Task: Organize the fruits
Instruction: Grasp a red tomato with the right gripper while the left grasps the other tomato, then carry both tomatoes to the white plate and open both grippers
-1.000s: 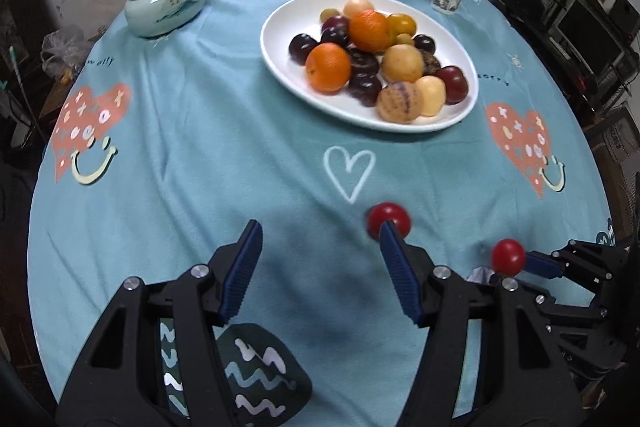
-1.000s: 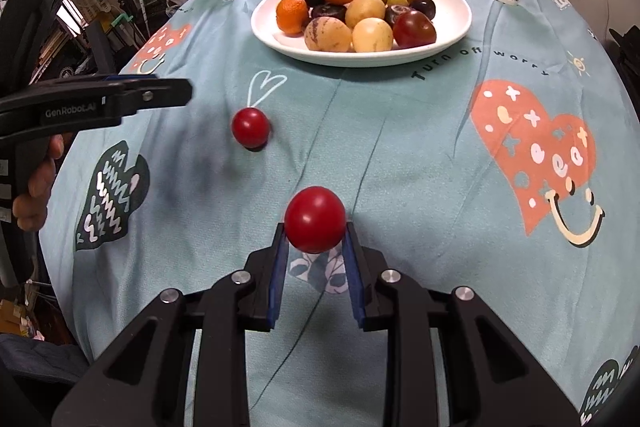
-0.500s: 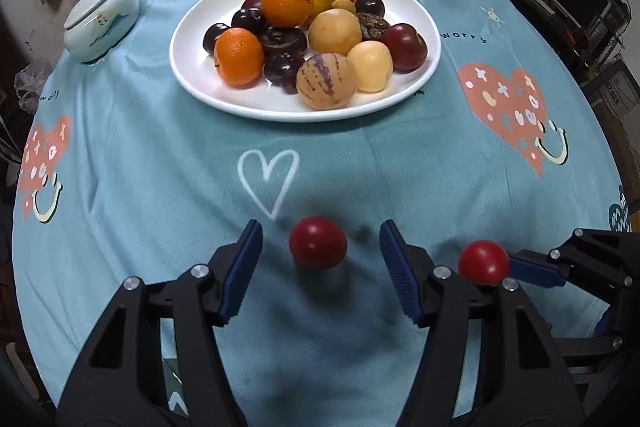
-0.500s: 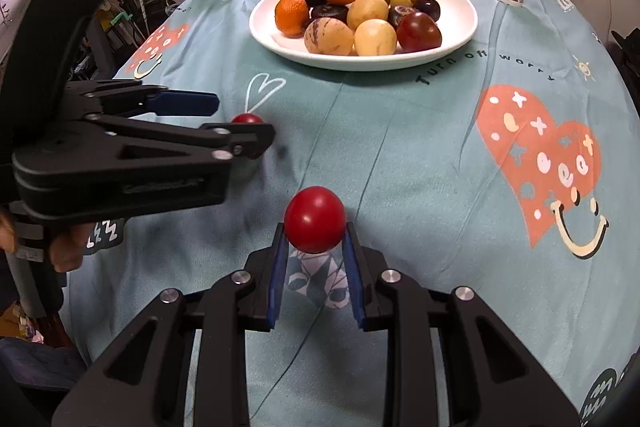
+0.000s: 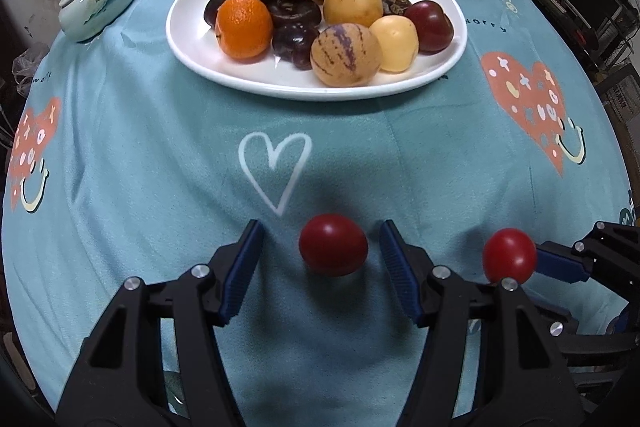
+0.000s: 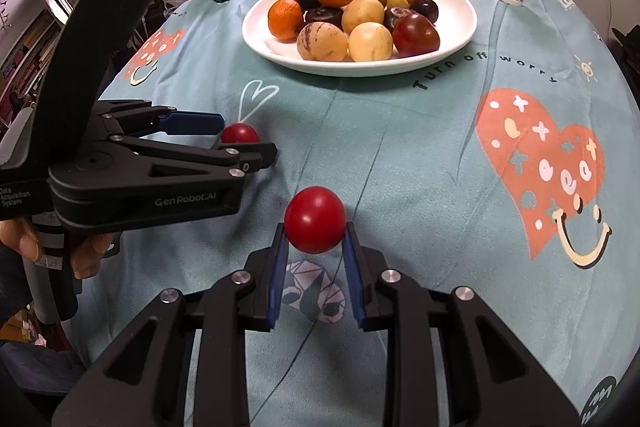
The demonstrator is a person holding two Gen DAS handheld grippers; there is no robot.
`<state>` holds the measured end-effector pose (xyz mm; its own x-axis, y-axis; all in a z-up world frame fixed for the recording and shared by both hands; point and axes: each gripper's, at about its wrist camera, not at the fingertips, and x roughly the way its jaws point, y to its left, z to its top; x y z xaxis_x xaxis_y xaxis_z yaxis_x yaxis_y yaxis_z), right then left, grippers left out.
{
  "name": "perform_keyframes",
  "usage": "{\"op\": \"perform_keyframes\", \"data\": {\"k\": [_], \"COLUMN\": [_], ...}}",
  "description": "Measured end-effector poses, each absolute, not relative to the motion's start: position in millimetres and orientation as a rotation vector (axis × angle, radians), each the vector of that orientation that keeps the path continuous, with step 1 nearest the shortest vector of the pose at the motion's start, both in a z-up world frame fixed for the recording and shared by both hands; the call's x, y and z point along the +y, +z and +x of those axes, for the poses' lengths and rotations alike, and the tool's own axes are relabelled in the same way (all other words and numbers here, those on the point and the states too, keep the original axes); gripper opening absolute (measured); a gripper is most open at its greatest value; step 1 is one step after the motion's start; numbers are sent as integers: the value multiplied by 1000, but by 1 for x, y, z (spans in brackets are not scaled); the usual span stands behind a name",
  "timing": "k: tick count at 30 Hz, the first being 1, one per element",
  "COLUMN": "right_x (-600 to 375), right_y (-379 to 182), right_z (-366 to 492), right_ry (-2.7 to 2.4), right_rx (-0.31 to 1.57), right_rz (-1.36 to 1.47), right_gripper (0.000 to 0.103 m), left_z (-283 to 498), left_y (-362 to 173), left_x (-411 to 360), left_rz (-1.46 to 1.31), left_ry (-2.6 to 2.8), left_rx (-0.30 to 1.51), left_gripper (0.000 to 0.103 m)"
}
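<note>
The spread left claw (image 5: 320, 259) has moved around the loose tomato (image 5: 333, 250), ready to pinch; the right claw (image 6: 315, 241) still pinches its tomato (image 6: 315, 225).

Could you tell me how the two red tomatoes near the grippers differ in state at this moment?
The tomato in the right gripper is clamped between its shut fingers; the tomato on the cloth lies free between the open fingers of the left gripper, touching neither. The held tomato sits at the fingertips. Both are round, glossy, red and off the plate.
</note>
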<state>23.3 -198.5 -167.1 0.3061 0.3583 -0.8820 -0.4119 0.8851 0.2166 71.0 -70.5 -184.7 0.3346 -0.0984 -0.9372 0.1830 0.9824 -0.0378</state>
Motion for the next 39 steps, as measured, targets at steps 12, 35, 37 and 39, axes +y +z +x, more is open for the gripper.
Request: {"op": "perform_keyframes", "data": {"k": [12, 35, 37, 39], "right_x": [-198, -175, -172, -170], "right_y": [-168, -152, -153, -153], "right_z": [20, -23, -27, -31], "right_ry": [511, 547, 549, 555], "right_rx": [1158, 1126, 1129, 1131], "right_rz": [-60, -99, -103, -106], "right_gripper": [27, 28, 28, 28], "left_z": [61, -7, -12, -16], "left_y": [-175, -135, -135, -134], "left_x": [-69, -53, -49, -46], "left_rz": [73, 105, 102, 98], "left_ry": [-197, -153, -147, -140], "left_rx": [1203, 1122, 1124, 1124], "left_gripper": [33, 33, 33, 33]}}
